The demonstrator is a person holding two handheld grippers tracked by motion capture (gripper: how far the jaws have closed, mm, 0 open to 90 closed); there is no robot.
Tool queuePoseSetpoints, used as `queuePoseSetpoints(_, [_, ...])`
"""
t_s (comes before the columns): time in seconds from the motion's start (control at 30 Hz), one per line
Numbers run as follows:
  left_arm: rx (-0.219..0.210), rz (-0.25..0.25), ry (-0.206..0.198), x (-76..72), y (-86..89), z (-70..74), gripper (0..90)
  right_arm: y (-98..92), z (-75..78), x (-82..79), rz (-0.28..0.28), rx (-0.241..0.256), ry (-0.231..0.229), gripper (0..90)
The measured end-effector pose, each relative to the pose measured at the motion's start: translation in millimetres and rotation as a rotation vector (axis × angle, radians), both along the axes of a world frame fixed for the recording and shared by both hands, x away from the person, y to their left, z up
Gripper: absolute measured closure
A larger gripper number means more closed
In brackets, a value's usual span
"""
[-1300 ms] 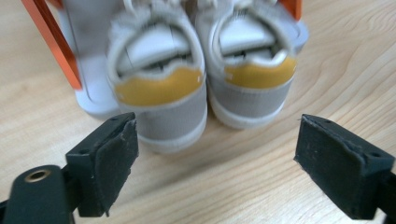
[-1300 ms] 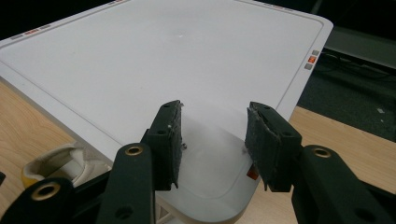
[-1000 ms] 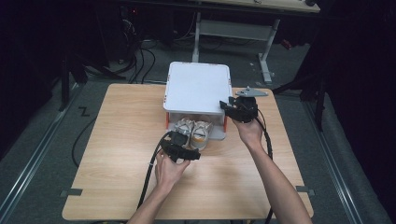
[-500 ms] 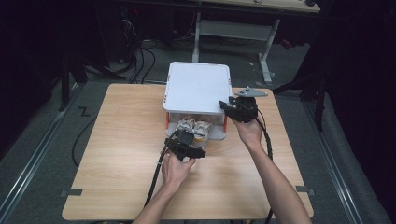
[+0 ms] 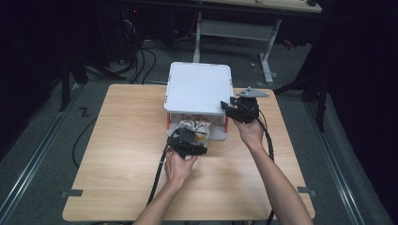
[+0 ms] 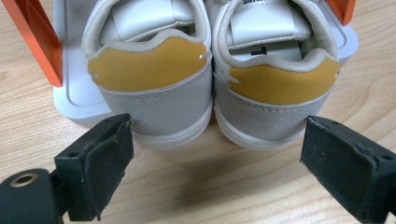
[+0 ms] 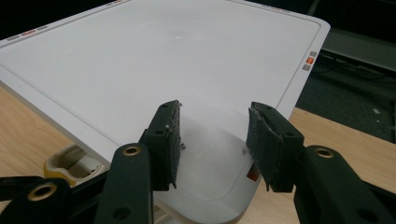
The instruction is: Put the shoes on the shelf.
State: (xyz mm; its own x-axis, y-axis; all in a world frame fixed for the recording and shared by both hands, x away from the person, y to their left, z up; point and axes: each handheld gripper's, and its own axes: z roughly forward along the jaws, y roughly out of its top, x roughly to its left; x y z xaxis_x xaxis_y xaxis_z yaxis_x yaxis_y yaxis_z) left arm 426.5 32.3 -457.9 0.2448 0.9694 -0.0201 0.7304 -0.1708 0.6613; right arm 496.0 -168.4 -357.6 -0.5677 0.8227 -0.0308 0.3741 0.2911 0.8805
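A white box with a flat lid (image 5: pixel 199 86) stands at the back middle of the wooden table (image 5: pixel 117 140). At its open front a pair of white shoes (image 5: pixel 195 126) rests on a white tray (image 6: pixel 70 93), heels towards me, each with a mustard tab and a grey heel: one shoe (image 6: pixel 149 84) beside the other (image 6: pixel 280 88). My left gripper (image 5: pixel 190 137) is open just short of the heels, its jaws spread wider than the pair (image 6: pixel 219 140). My right gripper (image 5: pixel 229 106) is open over the lid's front right corner (image 7: pixel 212 135), with nothing between its pads.
Orange side panels (image 6: pixel 37 37) flank the box's opening. A metal-legged desk (image 5: pixel 234 28) and floor cables (image 5: pixel 141 51) lie beyond the table's far edge. Bare wood spreads to the left and right of the box and in front of my hands.
My left gripper has moved a little to the right and forward, closer to the shoes' heels. The right gripper has stayed at the lid's corner.
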Motion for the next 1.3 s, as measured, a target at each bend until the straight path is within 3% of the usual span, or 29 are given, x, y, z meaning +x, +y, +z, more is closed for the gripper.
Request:
queuePoseSetpoints(0.17, [0.014, 0.001, -0.009, 6.9, -4.0, -1.3, 9.5, -0.4, 1.9, 0.0, 0.012, -0.004, 0.019, 55.0])
queuePoseSetpoints(0.3, [0.002, 0.003, 0.001, 12.8, -3.8, -0.5, 9.8, 0.5, 1.8, -0.3, 0.010, -0.002, 0.022, 55.0])
queuePoseSetpoints(0.8, [-0.021, 0.032, -0.022, 30.0, -7.6, -3.4, 11.5, 0.3, 1.6, -0.4, 0.013, -0.003, 0.019, 55.1])
queuePoseSetpoints(1.3, [-0.036, 0.065, -0.081, 40.9, -13.7, -10.8, 15.8, 0.7, 1.7, -0.5, 0.010, -0.004, 0.019, 55.1])
